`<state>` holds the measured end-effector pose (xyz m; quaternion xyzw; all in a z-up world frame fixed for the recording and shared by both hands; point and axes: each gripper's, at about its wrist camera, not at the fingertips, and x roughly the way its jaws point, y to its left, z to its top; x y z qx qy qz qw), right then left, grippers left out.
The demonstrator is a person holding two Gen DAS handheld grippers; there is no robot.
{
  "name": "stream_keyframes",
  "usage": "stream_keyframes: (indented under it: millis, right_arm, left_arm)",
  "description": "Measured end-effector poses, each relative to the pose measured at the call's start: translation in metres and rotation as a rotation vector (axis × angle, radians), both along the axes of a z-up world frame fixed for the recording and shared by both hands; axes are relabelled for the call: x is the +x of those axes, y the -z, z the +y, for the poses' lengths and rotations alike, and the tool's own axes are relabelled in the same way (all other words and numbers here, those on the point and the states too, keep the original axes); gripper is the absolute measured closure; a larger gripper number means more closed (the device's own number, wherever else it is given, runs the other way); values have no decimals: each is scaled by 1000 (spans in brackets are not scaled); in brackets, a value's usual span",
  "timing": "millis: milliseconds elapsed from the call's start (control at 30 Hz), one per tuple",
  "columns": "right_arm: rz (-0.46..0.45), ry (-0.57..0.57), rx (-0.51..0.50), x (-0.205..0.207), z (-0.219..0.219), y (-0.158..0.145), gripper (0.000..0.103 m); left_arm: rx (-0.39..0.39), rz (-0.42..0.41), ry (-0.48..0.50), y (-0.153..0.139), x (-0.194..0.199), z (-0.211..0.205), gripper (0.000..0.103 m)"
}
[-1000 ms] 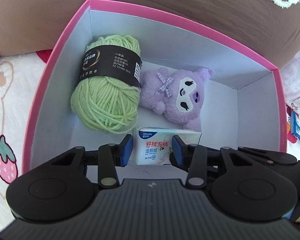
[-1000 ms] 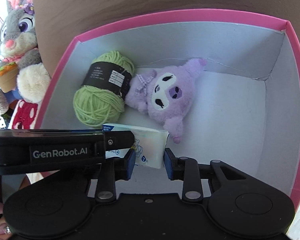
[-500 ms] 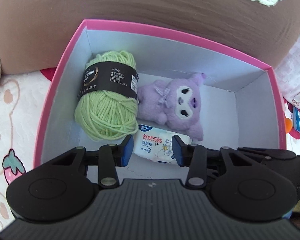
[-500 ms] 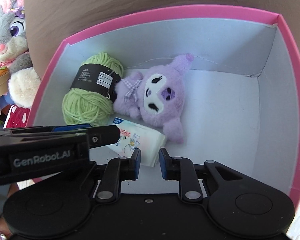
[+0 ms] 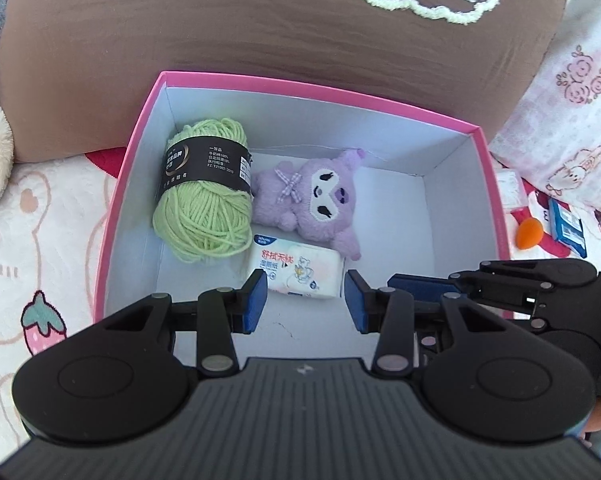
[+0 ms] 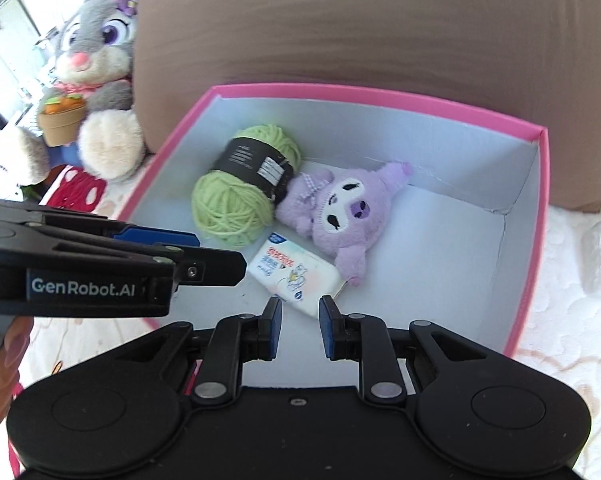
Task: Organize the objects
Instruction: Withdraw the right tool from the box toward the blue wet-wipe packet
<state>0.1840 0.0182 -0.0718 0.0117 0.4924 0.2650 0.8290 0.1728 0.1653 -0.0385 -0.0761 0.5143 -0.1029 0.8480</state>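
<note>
Ahead of both hand-held grippers, 3 items already lie in the pink box (image 5: 140, 128): green yarn (image 5: 204, 204), purple plush (image 5: 316, 200), wet-wipes pack (image 5: 296, 270). Left hand-held gripper (image 5: 306, 300) is part open and empty; right hand-held gripper (image 6: 299, 326) is closed and empty. An orange toy (image 5: 530, 232) and blue pack (image 5: 566, 228) outside probably remain.

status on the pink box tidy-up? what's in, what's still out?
Done: green yarn ball, purple plush and wipes pack lie in the pink box.

In hand: nothing. Left gripper and right gripper are both empty above the box.

Left: possibly the orange item and blue packet lying outside, to the box's right.
</note>
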Motion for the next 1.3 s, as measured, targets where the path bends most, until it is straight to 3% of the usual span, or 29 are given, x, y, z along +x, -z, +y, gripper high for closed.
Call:
stream_keyframes:
  millis: [567, 800, 1300]
  right_arm:
    - [-129, -129, -14, -76, -25, -91, 77]
    - [-167, -154, -22, -105, -34, -110, 76]
    - [-183, -142, -53, -165, -80, -135, 68]
  left_arm:
    - [58, -5, 68, -69, -72, -15, 59]
    - [37, -74, 102, -92, -100, -18, 59]
    - [21, -95, 209, -110, -157, -57, 53]
